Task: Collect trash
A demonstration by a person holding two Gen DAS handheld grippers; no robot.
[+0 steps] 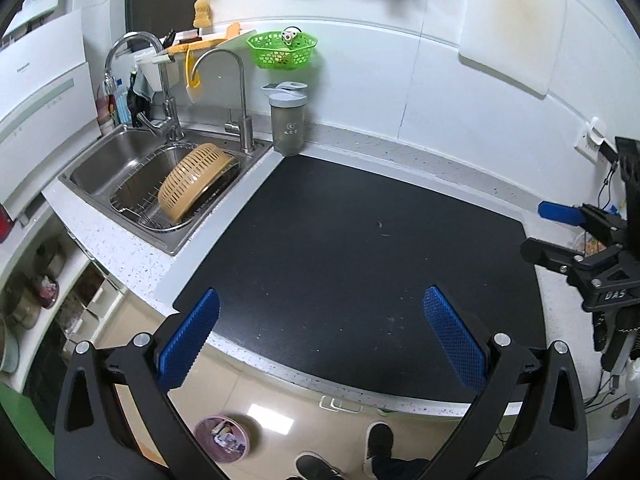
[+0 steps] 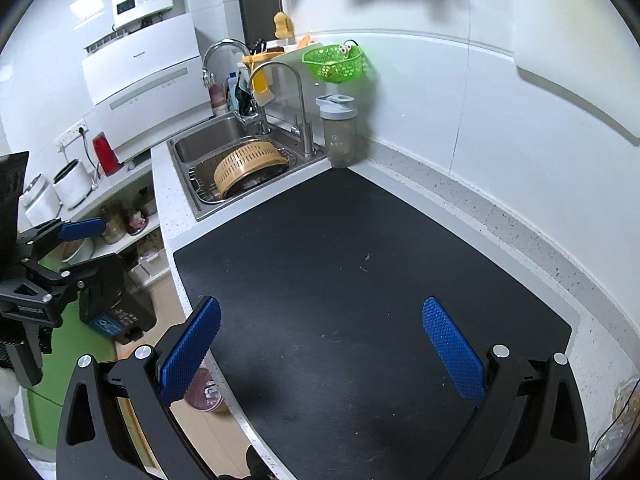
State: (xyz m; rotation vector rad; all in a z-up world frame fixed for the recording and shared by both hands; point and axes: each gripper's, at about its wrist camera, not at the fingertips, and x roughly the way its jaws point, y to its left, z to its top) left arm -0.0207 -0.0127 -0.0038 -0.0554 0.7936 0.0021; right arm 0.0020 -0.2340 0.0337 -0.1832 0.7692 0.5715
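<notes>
Two hand-held grippers with blue ribbed pads are seen over a black rectangular counter mat (image 1: 340, 260). The left gripper (image 1: 320, 336) is held with its jaws spread wide and nothing between them; the right gripper (image 2: 320, 344) is likewise spread wide and empty. In the left wrist view the right gripper appears at 3 o'clock, cut off by the frame edge, so only one blue pad and part of its black frame are made out.

On the floor at 7 o'clock in the left wrist view, a round pink trash bin (image 1: 222, 438) lined with a bag is seen, holding scraps of paper or wrapping whose kind cannot be told; in the right wrist view the bin is mostly hidden behind the left-hand finger. Dark shoes (image 1: 380, 440) are partly cut off at the lower edge.

A few tiny specks (image 2: 364, 262) lie on the mat near its middle, too small to identify.

Farther off, at 10 o'clock, a stainless steel sink (image 1: 120, 156) holds a tan perforated plastic colander (image 1: 192, 184), tipped on a wire rack. Just beside the sink's corner a grey lidded shaker bottle (image 1: 288, 120) stands upright. Above it a bright green plastic basket (image 1: 280, 50) hangs on the white wall.
</notes>
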